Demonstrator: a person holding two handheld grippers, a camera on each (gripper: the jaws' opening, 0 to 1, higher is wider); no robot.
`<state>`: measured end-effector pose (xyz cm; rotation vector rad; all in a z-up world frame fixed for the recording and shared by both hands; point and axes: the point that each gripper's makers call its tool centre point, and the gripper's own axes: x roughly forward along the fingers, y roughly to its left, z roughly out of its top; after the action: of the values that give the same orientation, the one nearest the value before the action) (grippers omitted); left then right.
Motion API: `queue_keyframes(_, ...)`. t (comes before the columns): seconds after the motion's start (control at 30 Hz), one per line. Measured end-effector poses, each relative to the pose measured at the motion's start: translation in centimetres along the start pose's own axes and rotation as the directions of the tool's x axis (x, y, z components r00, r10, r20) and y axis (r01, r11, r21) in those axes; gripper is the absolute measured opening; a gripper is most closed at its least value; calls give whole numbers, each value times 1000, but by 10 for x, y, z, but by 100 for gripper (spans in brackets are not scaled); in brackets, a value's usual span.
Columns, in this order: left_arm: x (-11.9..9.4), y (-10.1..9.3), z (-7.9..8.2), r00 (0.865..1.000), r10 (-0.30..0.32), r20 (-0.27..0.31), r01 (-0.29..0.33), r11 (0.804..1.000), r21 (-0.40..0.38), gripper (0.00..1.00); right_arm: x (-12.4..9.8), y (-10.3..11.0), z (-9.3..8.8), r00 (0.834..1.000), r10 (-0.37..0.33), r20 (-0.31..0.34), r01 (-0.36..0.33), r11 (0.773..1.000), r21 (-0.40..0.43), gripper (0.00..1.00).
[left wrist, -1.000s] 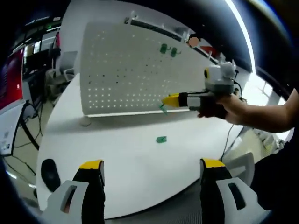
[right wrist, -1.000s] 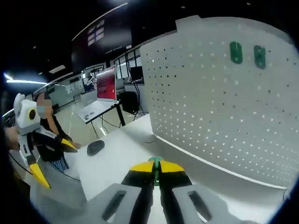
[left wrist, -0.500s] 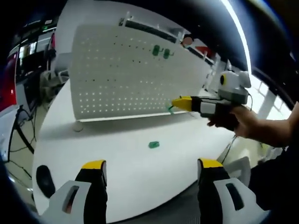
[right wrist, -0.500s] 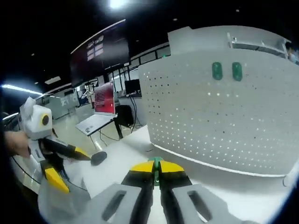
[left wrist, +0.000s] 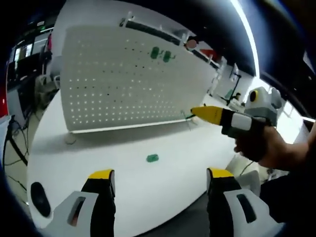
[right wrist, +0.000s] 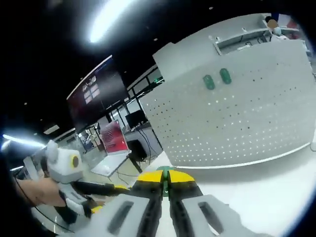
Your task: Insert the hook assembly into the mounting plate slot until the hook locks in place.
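Two green hooks [left wrist: 161,53] already sit side by side high on the white perforated mounting plate [left wrist: 108,84], which stands upright on the white tabletop [left wrist: 163,182]; I see the same pair near the plate's top in the right gripper view too [right wrist: 217,79]. Right gripper [right wrist: 165,174] — jaws pinched tight together on a small green hook assembly [right wrist: 165,171], only its tip poking out between the yellow pads. In the left gripper view that right gripper [left wrist: 195,112] comes in from the right, held by a hand [left wrist: 261,145], its yellow nose pointing at the plate's lower right edge with the green piece at the tip; it looks near the plate, but I can't tell whether it touches. Left gripper [left wrist: 157,174] — jaws spread wide apart, nothing between them, hanging over the near edge of the tabletop. One more green hook piece [left wrist: 152,158] lies loose on the tabletop, between the plate and the left jaws. A dark round object [left wrist: 39,200] sits at the tabletop's left edge. Left gripper also shows low left in the right gripper view [right wrist: 106,190].
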<state>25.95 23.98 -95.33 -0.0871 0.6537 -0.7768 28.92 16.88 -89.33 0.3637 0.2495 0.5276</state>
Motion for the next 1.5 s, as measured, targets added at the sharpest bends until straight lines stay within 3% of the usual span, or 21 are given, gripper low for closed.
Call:
queue_keyframes(0.1,1,-2,6,1000,-12,19,12,1000,-9,72,2,12,-2,1000,24,9,-25,1000,13,0)
queue_keyframes(0.3,1,-11,21,994,-69,90,81,988,-132,59,4,33,-5,998,64,22,-65,997,34,0)
queue_keyframes(0.4,0,-10,22,994,-62,93,74,989,-128,53,8,45,-9,995,100,0,-100,995,14,0)
queue_keyframes(0.5,0,-10,20,995,-67,78,78,986,-145,41,8,51,-8,994,108,10,-108,994,-6,0)
queue_keyframes(0.57,0,-11,23,992,-82,94,98,981,-170,33,7,54,-8,993,114,14,-114,993,-5,0)
queue_keyframes(0.73,-3,-21,34,978,-133,162,176,940,-294,23,8,60,-9,991,132,9,-132,991,-24,0)
queue_keyframes(0.9,-8,-19,39,975,-127,183,180,934,-308,14,6,62,-5,990,139,25,-138,990,-33,0)
queue_keyframes(1.17,-7,-29,41,963,-167,211,234,906,-354,5,5,65,-6,990,141,22,-140,988,-62,0)
queue_keyframes(1.5,-10,-23,39,976,-118,184,167,944,-285,2,9,70,-10,987,160,7,-159,983,-93,0)
